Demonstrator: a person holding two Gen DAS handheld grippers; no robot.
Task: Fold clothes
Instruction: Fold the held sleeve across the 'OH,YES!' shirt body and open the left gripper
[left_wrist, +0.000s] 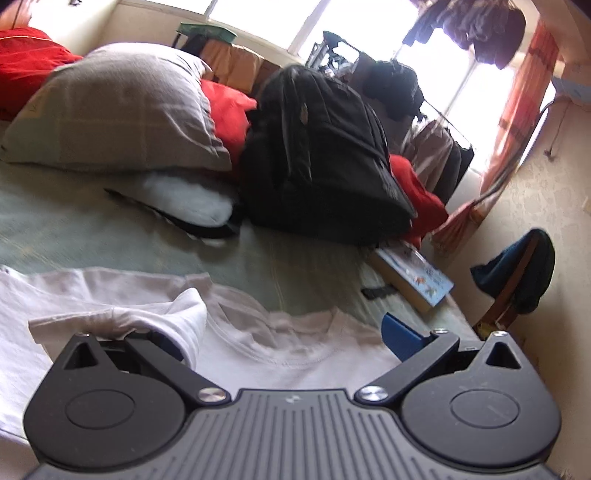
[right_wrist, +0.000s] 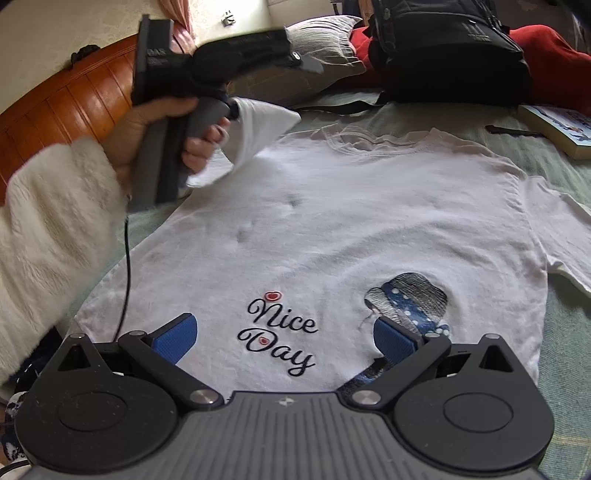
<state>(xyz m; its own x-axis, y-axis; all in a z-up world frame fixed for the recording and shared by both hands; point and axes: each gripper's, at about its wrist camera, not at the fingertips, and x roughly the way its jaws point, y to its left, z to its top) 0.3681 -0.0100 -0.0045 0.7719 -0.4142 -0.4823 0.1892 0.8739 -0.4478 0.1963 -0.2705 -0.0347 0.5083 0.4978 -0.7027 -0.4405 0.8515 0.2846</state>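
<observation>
**White T-shirt on the bed, one sleeve lifted**

The T-shirt (right_wrist: 332, 229) lies print-up on the green bed (right_wrist: 561, 325). The right gripper (right_wrist: 284, 336) hovers above it, fingers apart. Only this view shows the hand (right_wrist: 155, 125). The left wrist view shows the left gripper (left_wrist: 284, 332), fingers apart, sleeve (left_wrist: 177, 314) draped over one.

T-shirt (right_wrist: 369, 221): white, black script lettering with small red hearts, plus a grey-and-blue polka-dot hat print. Bed (right_wrist: 561, 332) cover: pale green. Backpack (left_wrist: 317, 147): black. Pillow (left_wrist: 122, 107): grey with faint check lines. Blanket (left_wrist: 22, 62) behind: red. Sleeve (right_wrist: 51, 229): fuzzy white. Both tongs black with blue pads (right_wrist: 175, 338).
</observation>
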